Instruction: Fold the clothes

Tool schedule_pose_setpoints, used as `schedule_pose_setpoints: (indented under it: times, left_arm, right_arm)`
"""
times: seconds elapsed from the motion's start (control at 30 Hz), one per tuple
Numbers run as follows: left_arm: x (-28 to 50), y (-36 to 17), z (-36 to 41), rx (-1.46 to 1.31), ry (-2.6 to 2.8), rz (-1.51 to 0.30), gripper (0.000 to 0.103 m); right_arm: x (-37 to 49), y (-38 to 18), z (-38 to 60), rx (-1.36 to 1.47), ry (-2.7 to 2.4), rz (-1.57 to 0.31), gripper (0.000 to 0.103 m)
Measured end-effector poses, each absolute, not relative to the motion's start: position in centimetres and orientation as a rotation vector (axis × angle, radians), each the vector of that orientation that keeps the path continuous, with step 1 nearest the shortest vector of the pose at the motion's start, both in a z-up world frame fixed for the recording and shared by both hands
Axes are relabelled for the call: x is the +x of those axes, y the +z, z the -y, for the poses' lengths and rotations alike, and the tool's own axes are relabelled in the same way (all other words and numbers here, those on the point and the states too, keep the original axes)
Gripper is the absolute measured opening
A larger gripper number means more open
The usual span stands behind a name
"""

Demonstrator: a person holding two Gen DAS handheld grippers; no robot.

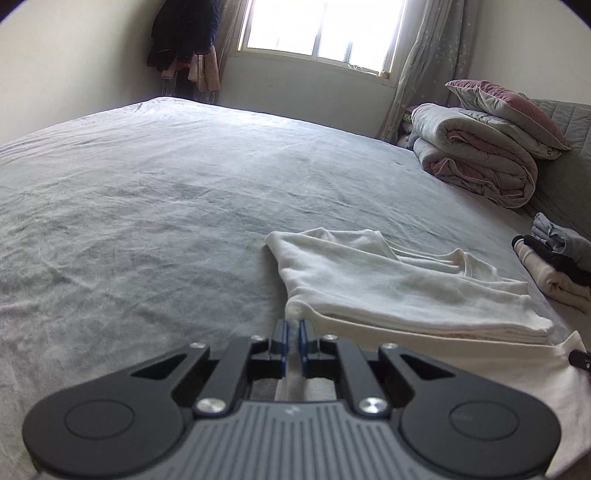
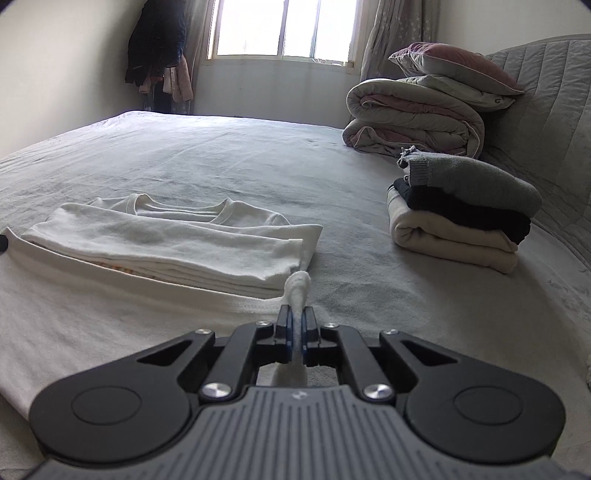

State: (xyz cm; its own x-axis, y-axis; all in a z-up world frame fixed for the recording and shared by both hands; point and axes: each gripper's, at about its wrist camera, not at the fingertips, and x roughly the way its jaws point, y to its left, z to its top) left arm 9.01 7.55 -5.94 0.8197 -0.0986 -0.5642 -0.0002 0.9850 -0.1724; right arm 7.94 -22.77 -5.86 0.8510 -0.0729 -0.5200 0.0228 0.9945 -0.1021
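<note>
A white shirt (image 1: 399,284) lies partly folded on the grey bed, sleeves laid over its body and the collar at the far end. In the left wrist view my left gripper (image 1: 293,332) is shut on the shirt's near left hem corner, cloth pinched between the blue pads. The right wrist view shows the same shirt (image 2: 159,236) to the left. There my right gripper (image 2: 296,325) is shut on the near right hem corner, and a tuft of white cloth sticks up from its jaws. A dark tip of the other gripper shows at each view's edge.
A stack of folded clothes (image 2: 461,210), grey on black on cream, sits at the right on the bed sheet (image 1: 155,206). Behind it a rolled quilt (image 2: 413,114) and pillow (image 2: 458,66) rest against the headboard. Hanging garments (image 1: 184,40) and a window (image 1: 317,26) lie beyond the bed.
</note>
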Motion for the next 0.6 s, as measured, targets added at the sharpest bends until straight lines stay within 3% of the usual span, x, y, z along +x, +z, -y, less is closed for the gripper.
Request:
schedule_pose_setpoints:
  times: [0.13, 0.2, 0.23, 0.3, 0.33, 0.37, 0.6]
  left_arm:
    - [9.8, -7.0, -6.9, -0.124, -0.029, -0.641, 0.007]
    - [9.6, -7.0, -6.7, -0.091, -0.017, -0.633, 0.015]
    - [9.5, -6.8, -6.6, -0.082, -0.013, -0.625, 0.017]
    - [9.1, -6.3, -6.7, -0.081, 0.007, -0.595, 0.032]
    - [8.8, -6.0, -6.8, -0.083, 0.019, -0.568, 0.034]
    - [8.5, -5.5, -6.8, -0.084, 0.029, -0.533, 0.036]
    - [7.3, -4.2, -5.4, -0.046, -0.106, -0.428, 0.039]
  right_arm:
    - [9.0, -7.4, 23.1, -0.098, -0.055, -0.582, 0.005]
    - [8.9, -7.5, 23.3, -0.088, -0.053, -0.582, 0.005]
    - [8.9, -7.4, 23.4, -0.085, -0.053, -0.582, 0.008]
    - [8.6, -6.9, 23.3, -0.098, -0.071, -0.569, 0.022]
    - [8.4, -6.6, 23.3, -0.106, -0.084, -0.557, 0.034]
    - [8.1, -6.3, 23.2, -0.112, -0.097, -0.54, 0.039]
    - [6.7, -4.4, 21.9, -0.13, -0.046, -0.473, 0.039]
